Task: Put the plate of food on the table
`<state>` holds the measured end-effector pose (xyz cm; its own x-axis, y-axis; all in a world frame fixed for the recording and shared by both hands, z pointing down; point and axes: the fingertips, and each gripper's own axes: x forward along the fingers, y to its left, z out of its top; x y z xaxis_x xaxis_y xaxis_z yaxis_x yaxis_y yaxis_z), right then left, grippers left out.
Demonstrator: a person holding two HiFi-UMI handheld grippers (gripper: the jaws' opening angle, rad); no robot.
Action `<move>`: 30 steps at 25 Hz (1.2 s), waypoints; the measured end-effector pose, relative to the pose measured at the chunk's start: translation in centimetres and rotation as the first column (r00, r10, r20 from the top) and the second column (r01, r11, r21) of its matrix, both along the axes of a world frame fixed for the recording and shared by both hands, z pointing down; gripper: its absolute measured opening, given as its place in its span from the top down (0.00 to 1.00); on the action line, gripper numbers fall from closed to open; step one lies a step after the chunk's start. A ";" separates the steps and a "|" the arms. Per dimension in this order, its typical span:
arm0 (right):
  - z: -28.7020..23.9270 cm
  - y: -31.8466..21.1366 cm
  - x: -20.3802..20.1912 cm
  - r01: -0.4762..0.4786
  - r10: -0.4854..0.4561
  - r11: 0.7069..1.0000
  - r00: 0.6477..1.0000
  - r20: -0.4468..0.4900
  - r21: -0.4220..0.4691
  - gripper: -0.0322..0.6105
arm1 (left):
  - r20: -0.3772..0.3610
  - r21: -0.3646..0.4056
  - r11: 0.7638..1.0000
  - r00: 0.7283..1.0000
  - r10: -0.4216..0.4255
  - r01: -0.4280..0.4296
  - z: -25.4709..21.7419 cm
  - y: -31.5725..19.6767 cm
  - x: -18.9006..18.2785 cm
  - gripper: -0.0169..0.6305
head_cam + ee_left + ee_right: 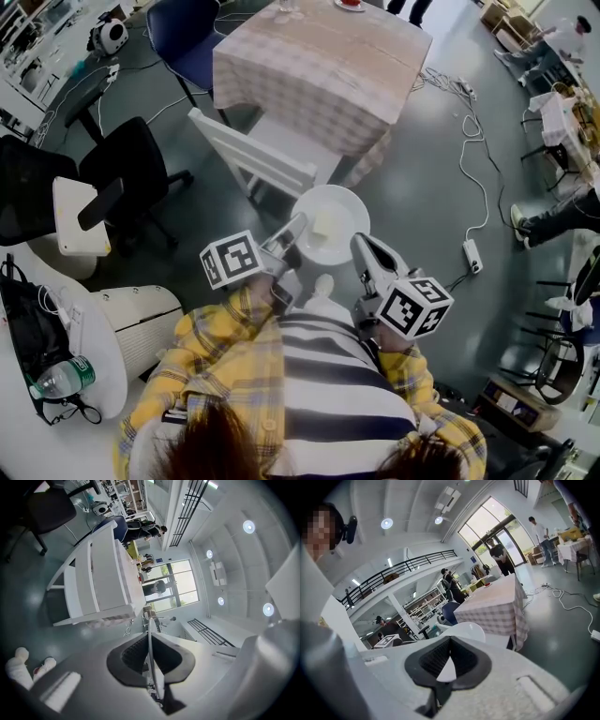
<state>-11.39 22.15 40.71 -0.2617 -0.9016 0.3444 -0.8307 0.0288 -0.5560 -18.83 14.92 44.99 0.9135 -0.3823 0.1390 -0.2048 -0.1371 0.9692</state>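
A white plate (342, 208) carrying a pale piece of food (323, 224) hangs in the air in front of the person, over the grey floor. My left gripper (297, 232) is shut on the plate's left rim, which shows edge-on as a thin white line (150, 645) between the left gripper's (149, 641) pads. My right gripper (360, 247) is shut on the right rim; in the right gripper view the plate (464, 631) spreads out beyond the right gripper's (449, 657) pads. The table (323, 66) with a checked cloth stands farther ahead.
A white chair (253, 155) stands between the plate and the table. Black office chairs (122, 173) and a blue chair (187, 37) are at the left. A power strip (472, 255) with its cable lies on the floor at the right. People stand in the background (541, 534).
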 end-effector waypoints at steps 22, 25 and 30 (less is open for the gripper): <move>-1.0 -5.3 13.0 0.108 -0.108 0.993 0.994 -0.012 0.048 0.95 | 0.026 0.052 0.996 0.997 -0.079 0.077 -1.3 -4.5 12.7 0.96; -0.9 -6.5 14.1 0.111 -0.111 0.992 0.994 -0.005 0.052 0.95 | 0.045 0.051 0.995 0.995 -0.085 0.083 -0.9 -5.5 13.6 0.96; -1.4 -9.5 16.3 0.095 -0.094 0.993 0.995 -0.013 0.065 0.95 | 0.047 0.072 0.995 0.996 -0.078 0.075 -1.5 -8.3 16.0 0.96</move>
